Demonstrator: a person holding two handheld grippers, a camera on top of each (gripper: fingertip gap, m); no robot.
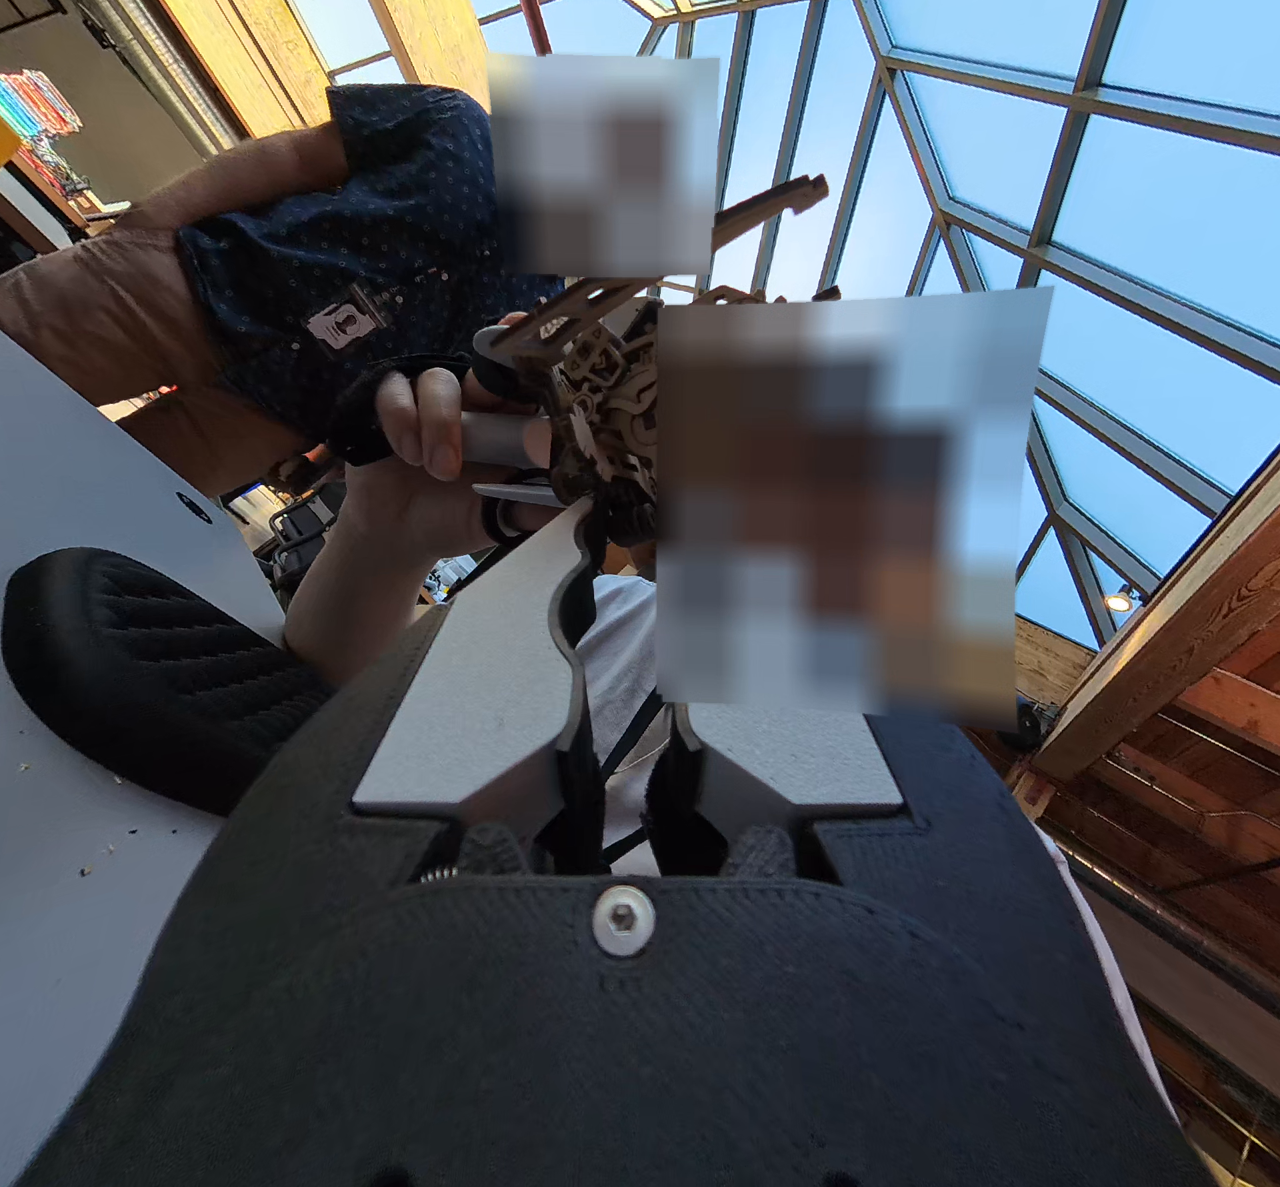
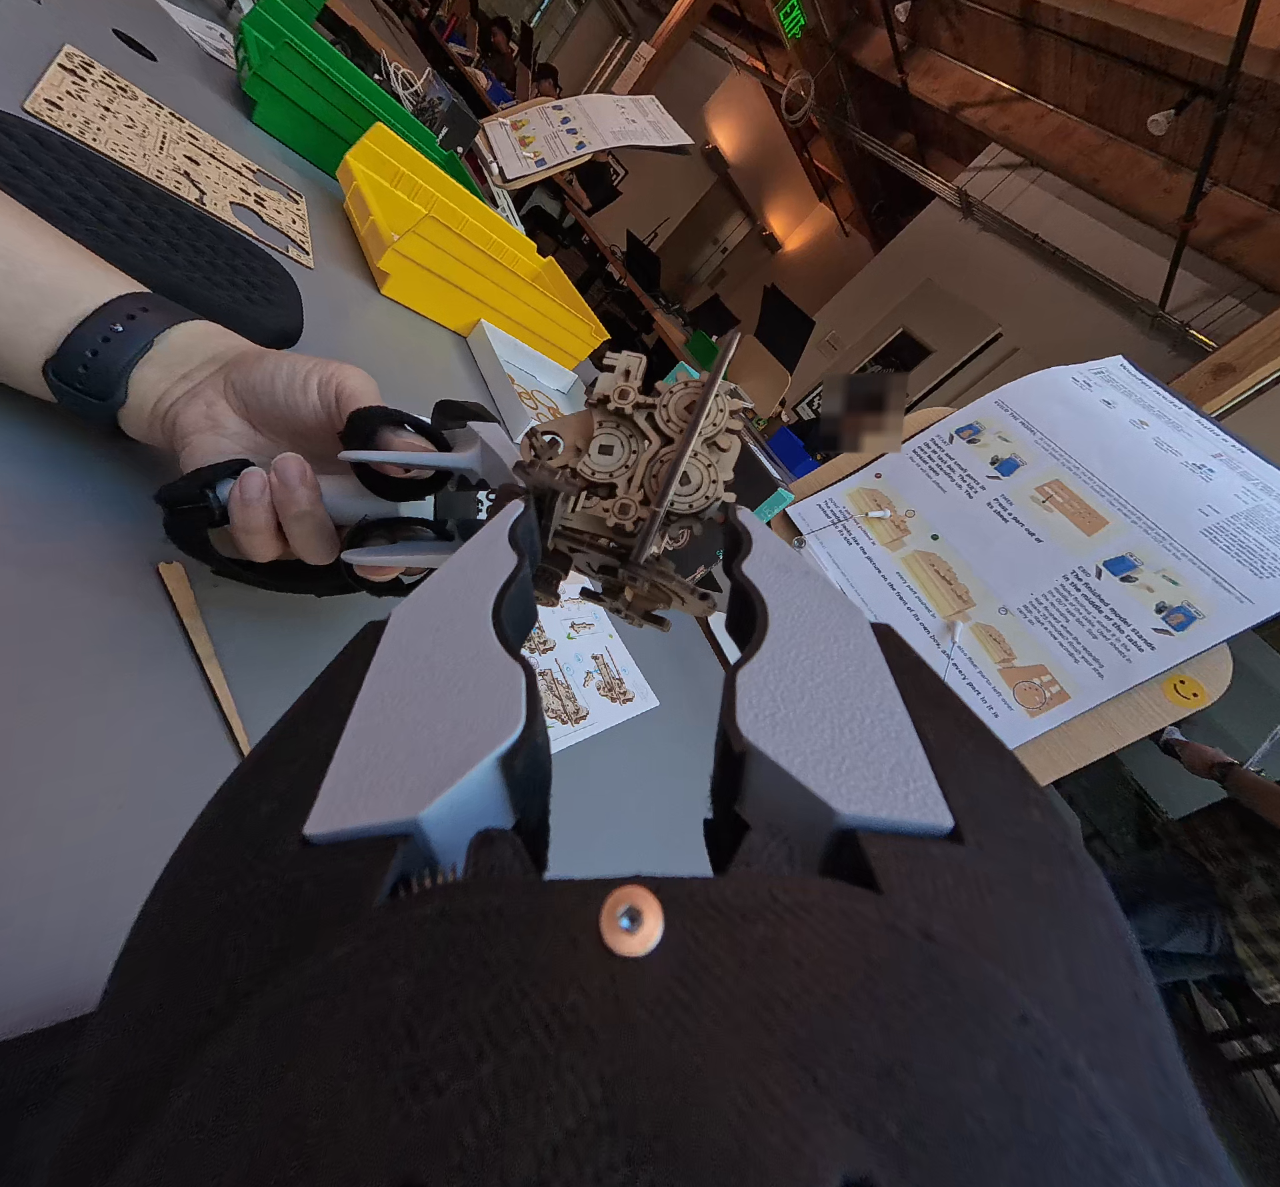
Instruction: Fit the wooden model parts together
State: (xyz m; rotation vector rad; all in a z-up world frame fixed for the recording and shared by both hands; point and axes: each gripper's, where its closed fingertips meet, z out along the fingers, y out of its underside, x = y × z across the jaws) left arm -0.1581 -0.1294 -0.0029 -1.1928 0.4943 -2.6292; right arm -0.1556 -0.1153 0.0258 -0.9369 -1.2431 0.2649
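The wooden model point(image 2: 623, 461), a cluster of laser-cut gears and plates with a thin rod point(image 2: 692, 433) through it, hangs in the air above the grey table point(image 2: 104, 738). My right gripper point(image 2: 627, 517) has its fingers on either side of the model's lower body, pads against it. A hand point(image 2: 263, 433) holds the other gripper point(image 2: 478, 461) against the model's left side. In the left wrist view my left gripper point(image 1: 620, 517) points upward, jaws narrow, and its left fingertip point(image 1: 582, 513) touches the model's point(image 1: 602, 420) underside. Its right finger is hidden by a mosaic patch.
Yellow bins point(image 2: 450, 253) and green bins point(image 2: 305, 80) stand along the table's far side. A wooden part sheet point(image 2: 159, 143), black mat point(image 2: 138, 233), wooden strip point(image 2: 201, 648), white box point(image 2: 512, 371) and small manual point(image 2: 596, 676) lie on it. An instruction board point(image 2: 1039, 544) is at right.
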